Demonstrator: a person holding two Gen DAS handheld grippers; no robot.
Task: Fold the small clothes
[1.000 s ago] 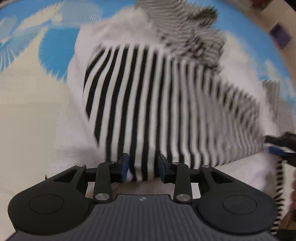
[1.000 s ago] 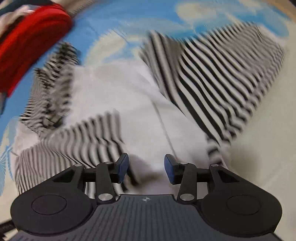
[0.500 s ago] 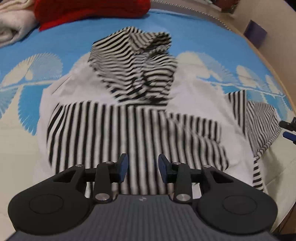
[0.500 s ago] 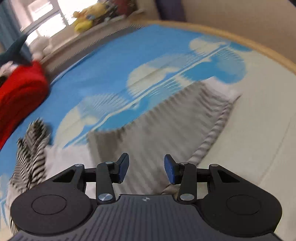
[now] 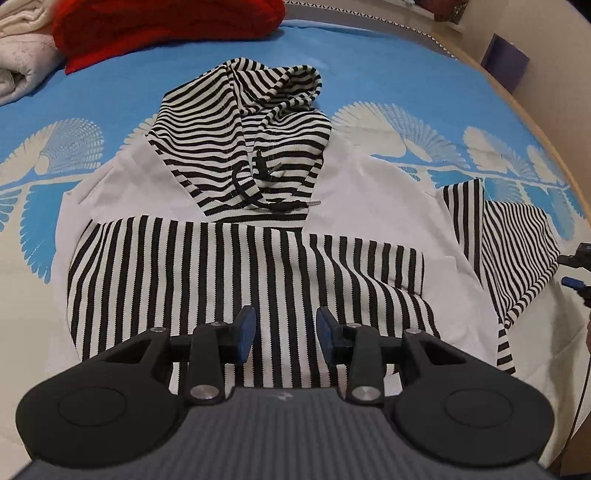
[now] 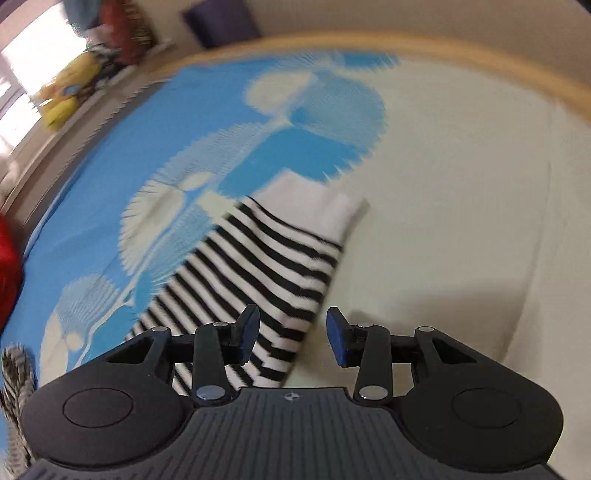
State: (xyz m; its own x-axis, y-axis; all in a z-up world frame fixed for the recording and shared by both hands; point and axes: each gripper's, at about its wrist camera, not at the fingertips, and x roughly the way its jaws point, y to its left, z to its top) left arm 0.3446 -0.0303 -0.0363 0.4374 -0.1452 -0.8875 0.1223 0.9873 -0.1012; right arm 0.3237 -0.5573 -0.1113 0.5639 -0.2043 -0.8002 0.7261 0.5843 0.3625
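A black-and-white striped hoodie (image 5: 258, 206) lies flat on the bed (image 5: 369, 74), its hood at the far end. One sleeve (image 5: 236, 291) is folded across the body. The other sleeve (image 6: 258, 273) lies spread out to the side. The left gripper (image 5: 284, 328) hovers over the folded sleeve, jaws partly apart and empty. The right gripper (image 6: 291, 336), blurred, seems poised above the outstretched sleeve, jaws likewise apart with nothing held. Next, probably, pinch that cuff and bring it across.

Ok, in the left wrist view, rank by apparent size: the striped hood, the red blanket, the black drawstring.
Largest to smallest:
1. striped hood
2. red blanket, though it lies farther away and is cut off at the frame's edge, so 1 and 2 are unsure
3. black drawstring
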